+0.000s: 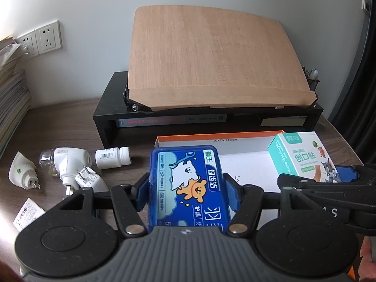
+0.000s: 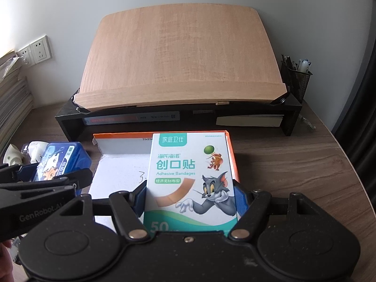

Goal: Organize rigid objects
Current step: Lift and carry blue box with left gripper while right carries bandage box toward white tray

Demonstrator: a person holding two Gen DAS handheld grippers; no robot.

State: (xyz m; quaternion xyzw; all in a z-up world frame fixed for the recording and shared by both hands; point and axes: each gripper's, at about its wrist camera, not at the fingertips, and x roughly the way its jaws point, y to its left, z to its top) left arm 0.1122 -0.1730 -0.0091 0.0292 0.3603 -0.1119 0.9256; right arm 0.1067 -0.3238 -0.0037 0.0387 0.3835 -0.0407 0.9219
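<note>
Holding both items over the open cardboard tray (image 2: 231, 145), each gripper is clamped across a box's side walls. The left gripper (image 1: 188, 193) pinches the blue floss case (image 1: 188, 183): hard plastic, probably light and slick. The right gripper (image 2: 191, 197) pinches the bandage carton (image 2: 188, 176): thin card, likely crushable, so grip near its edges.

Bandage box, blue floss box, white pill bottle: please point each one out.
Bandage box (image 2: 188, 176), right wrist view, on its printed front face.
Blue floss box (image 1: 190, 185), left wrist view, on the cartoon label on top.
White pill bottle (image 1: 110, 158), left wrist view, on its labelled side.
</note>
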